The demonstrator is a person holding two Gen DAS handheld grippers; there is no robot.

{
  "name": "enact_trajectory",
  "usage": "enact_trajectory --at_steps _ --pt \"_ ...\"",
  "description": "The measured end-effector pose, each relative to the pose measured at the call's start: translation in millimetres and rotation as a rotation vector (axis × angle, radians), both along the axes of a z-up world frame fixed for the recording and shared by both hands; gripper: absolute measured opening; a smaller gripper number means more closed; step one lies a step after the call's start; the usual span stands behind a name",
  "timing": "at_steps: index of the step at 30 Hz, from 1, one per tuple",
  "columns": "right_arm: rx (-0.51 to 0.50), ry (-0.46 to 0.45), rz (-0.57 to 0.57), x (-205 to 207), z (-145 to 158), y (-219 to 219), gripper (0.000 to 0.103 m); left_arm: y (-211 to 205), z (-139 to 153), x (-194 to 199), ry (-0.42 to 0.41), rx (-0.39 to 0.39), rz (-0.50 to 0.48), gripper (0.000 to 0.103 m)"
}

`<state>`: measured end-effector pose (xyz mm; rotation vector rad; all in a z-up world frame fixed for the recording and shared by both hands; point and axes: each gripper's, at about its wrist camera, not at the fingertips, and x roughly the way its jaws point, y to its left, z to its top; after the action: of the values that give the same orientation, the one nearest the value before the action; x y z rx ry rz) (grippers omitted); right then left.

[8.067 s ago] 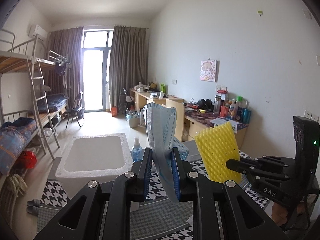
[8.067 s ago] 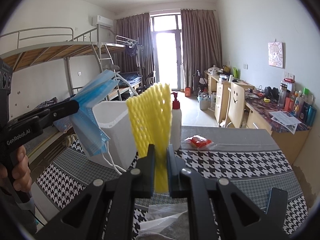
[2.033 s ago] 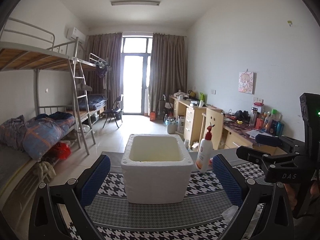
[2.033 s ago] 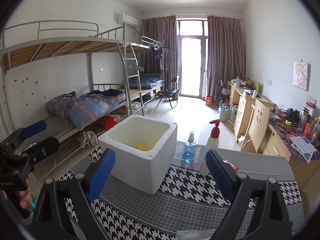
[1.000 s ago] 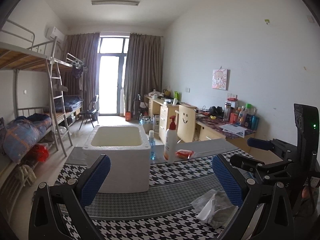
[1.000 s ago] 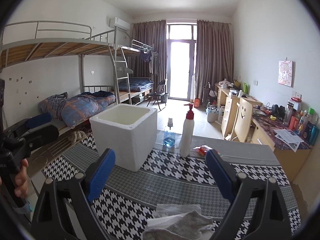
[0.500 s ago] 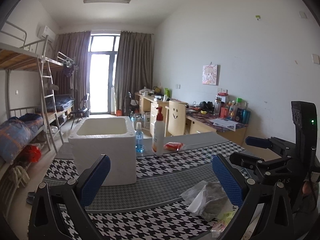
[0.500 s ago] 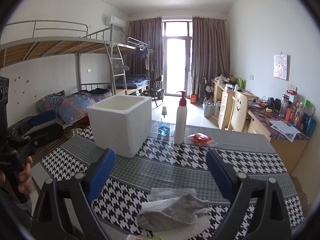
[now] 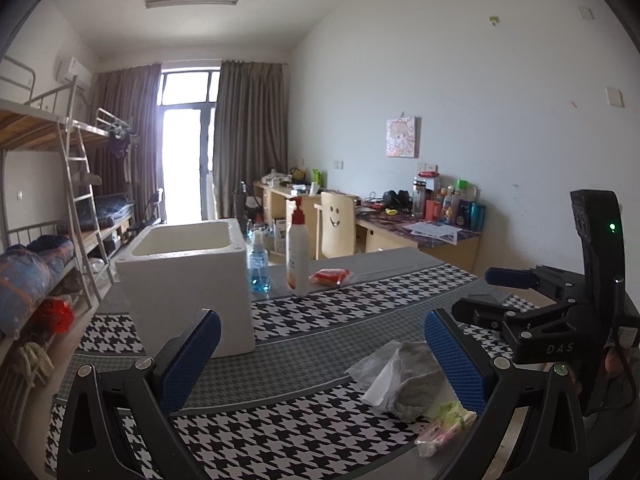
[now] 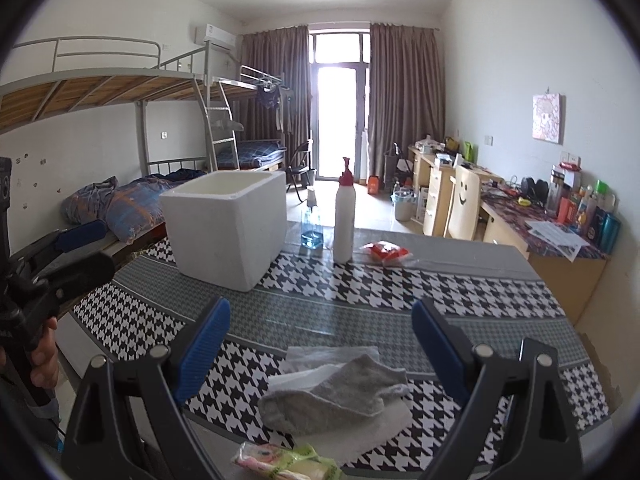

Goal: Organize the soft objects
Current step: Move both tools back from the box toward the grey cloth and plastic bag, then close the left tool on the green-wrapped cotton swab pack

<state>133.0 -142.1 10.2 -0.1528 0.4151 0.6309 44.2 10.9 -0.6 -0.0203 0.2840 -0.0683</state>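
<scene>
In the left wrist view, a white foam box (image 9: pixel 188 280) is seen standing on the houndstooth table cloth (image 9: pixel 304 436), and everything else is placed relative to it. Just right of the box a small blue-liquid bottle (image 9: pixel 259 262) and a white pump bottle (image 9: pixel 298 248) are set upright, with a red packet (image 9: pixel 330 276) lying beyond them. Nearer the camera and well to the right of the box, a grey sock (image 9: pixel 416 384) is laid over a white tissue (image 9: pixel 380 380), with a small wrapped tissue pack (image 9: pixel 446 426) beside it at the table edge. The left gripper (image 9: pixel 320 364) is held wide apart with nothing between its blue pads (image 9: pixel 192 352) (the right pad partly hides the sock). The right gripper (image 9: pixel 504 296) is seen further right, gaping and holding nothing.

In the right wrist view, the foam box (image 10: pixel 228 228) is found at the far left of the cloth (image 10: pixel 360 292), its open top turned up; its contents cannot be seen. The blue-liquid bottle (image 10: pixel 312 226), pump bottle (image 10: pixel 344 220) and red packet (image 10: pixel 386 252) are lined up to its right. The sock (image 10: pixel 336 392) is spread across the tissue (image 10: pixel 384 420) in front of the box, near the camera, and the tissue pack (image 10: pixel 284 464) lies closer still. The right gripper (image 10: pixel 320 344) is spread fully and is touching nothing, the sock lying between its pads (image 10: pixel 204 340) in the picture. The left gripper (image 10: pixel 76 256) is held in a hand (image 10: pixel 44 360) left of the box, parted and bare.
</scene>
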Motion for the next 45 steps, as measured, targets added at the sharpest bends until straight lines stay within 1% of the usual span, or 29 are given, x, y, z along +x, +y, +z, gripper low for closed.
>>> enact_trajectory --at_steps 7,11,17,23,26,30,35,40,42,44,45 --pt "-0.001 0.021 -0.032 0.1 -9.1 -9.0 0.094 -7.8 -11.0 2.1 0.046 -0.003 -0.039 0.102" --pt "-0.030 0.021 -0.077 1.4 -14.2 -11.0 0.094 -13.0 -18.6 4.7 0.077 -0.004 -0.057 0.102" --pt "-0.029 0.052 -0.112 5.0 -22.9 -22.2 0.094 -28.2 -32.4 8.3 0.114 0.007 -0.111 0.102" --pt "-0.033 0.070 -0.137 6.7 -26.3 -28.4 0.094 -42.2 -48.4 14.8 0.168 0.013 -0.154 0.102" --pt "-0.035 0.073 -0.157 7.0 -27.3 -33.7 0.094 -49.3 -54.8 17.1 0.188 0.025 -0.175 0.102" --pt "-0.042 0.099 -0.199 11.3 -31.9 -41.6 0.094 -58.3 -61.7 20.3 0.215 0.052 -0.199 0.102" --pt "-0.063 0.121 -0.211 11.0 -38.4 -42.9 0.094 -71.4 -72.1 24.0 0.250 0.067 -0.256 0.102" --pt "-0.076 0.137 -0.227 9.4 -42.4 -44.4 0.094 -86.4 -83.4 29.0 0.293 0.107 -0.297 0.102" --pt "-0.073 0.139 -0.230 8.3 -42.9 -46.2 0.094 -91.1 -88.4 30.3 0.309 0.115 -0.312 0.100" --pt "-0.070 0.140 -0.234 7.6 -42.8 -48.1 0.094 -94.4 -92.6 32.5 0.327 0.118 -0.328 0.093" --pt "-0.069 0.140 -0.236 7.7 -42.7 -49.4 0.094 -96.4 -95.0 34.1 0.340 0.124 -0.332 0.091"
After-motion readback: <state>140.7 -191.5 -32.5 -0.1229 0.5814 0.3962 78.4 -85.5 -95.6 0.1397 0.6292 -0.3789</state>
